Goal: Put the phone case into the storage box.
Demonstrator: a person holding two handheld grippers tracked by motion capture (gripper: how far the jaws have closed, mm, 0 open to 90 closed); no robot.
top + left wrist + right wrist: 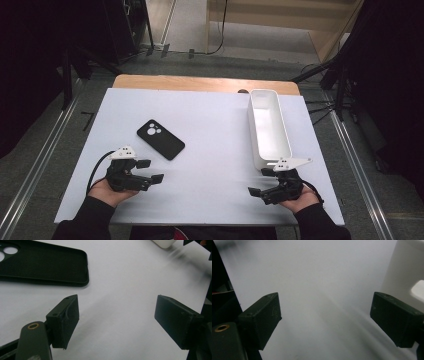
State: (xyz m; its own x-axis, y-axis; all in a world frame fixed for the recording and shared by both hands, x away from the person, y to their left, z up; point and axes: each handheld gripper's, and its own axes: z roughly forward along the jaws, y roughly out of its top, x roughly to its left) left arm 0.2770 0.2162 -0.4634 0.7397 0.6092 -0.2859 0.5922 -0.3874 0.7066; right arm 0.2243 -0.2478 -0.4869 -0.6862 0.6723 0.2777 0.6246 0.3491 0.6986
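Note:
A black phone case lies flat on the white tabletop, left of centre, with its camera cutouts toward the far left. In the left gripper view the phone case lies at the upper left, beyond the jaws. My left gripper rests near the front left, just short of the case, open with nothing between its jaws. A long white bin stands at the right. My right gripper sits at the front right beside the bin's near end, open and empty.
The white bin's wall rises close on the right in the right gripper view. A wooden table edge shows behind the white sheet. Black stands and cables ring the table on the floor.

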